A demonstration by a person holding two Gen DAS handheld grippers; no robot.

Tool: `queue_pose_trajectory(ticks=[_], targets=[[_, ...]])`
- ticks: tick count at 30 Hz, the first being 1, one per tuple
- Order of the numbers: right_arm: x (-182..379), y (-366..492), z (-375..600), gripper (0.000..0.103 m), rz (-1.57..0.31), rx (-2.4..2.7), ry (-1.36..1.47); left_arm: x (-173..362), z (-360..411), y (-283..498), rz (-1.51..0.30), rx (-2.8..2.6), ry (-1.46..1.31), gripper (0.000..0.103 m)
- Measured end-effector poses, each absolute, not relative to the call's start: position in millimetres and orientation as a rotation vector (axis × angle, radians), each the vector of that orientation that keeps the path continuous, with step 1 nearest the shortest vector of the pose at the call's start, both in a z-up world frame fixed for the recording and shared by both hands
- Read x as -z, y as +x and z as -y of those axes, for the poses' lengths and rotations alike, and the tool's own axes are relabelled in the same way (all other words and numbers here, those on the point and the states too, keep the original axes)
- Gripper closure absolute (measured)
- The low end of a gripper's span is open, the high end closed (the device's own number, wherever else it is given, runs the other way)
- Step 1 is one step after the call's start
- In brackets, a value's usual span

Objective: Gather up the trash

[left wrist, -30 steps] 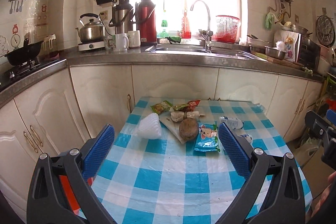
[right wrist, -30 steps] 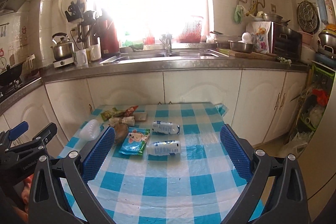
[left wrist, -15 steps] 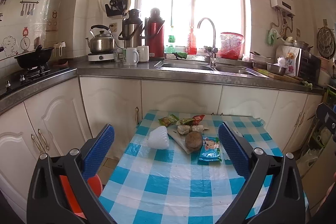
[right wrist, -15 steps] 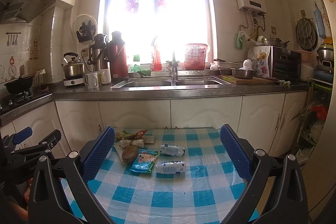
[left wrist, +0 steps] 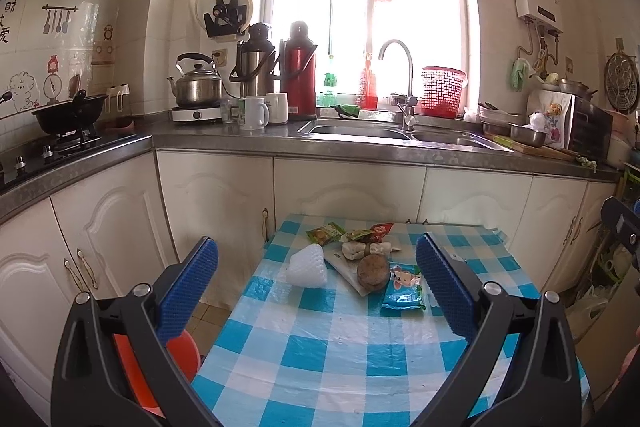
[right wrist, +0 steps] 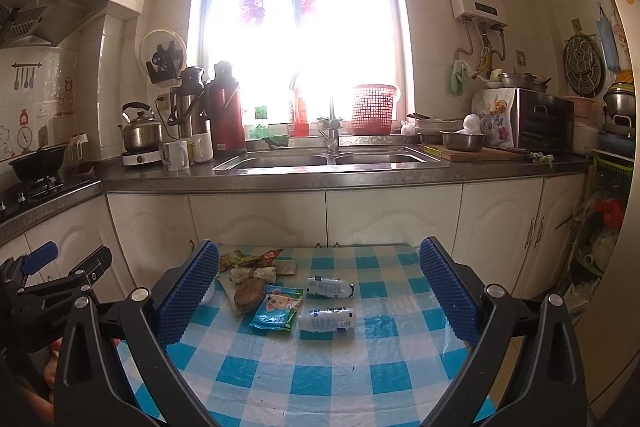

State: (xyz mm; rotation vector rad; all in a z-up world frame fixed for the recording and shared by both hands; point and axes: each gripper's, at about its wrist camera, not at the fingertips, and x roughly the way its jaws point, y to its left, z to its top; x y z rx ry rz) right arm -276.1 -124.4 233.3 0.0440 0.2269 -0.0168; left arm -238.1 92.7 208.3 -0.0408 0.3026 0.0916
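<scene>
Trash lies at the far end of a blue-checked table (left wrist: 320, 355): a white foam fruit net (left wrist: 306, 265), a brown round lump (left wrist: 373, 269) on paper, a blue snack packet (left wrist: 404, 292), green and red wrappers (left wrist: 362, 233). The right wrist view shows the same lump (right wrist: 250, 294), the packet (right wrist: 278, 308) and two small white bottles (right wrist: 328, 319) (right wrist: 330, 287) lying down. My left gripper (left wrist: 316, 291) is open and empty, held back above the near table edge. My right gripper (right wrist: 316, 295) is open and empty, also well short of the trash.
An orange bin (left wrist: 176, 355) stands on the floor left of the table. White cabinets (left wrist: 348, 187) and a counter with a sink (left wrist: 360, 131), kettle and flasks run behind. The left gripper's body (right wrist: 52, 291) shows at the right view's left edge.
Both grippers have drawn back and tilted up, so the table and trash sit lower and smaller in view. Both stay open; nothing was picked up.
</scene>
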Motion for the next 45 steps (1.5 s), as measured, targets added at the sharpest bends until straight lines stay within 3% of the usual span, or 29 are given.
queue_pose_trajectory(ticks=[29,45], targets=[[-194,-240,139,0.004,-0.336,-0.003,0.08,-174,-92,-204,-0.407,-0.107,-0.026,0.004],[-93,-163,192,0.004,-0.681,-0.105,0.263,-88,-110,-129,-0.657,0.036,-0.056,0.004]])
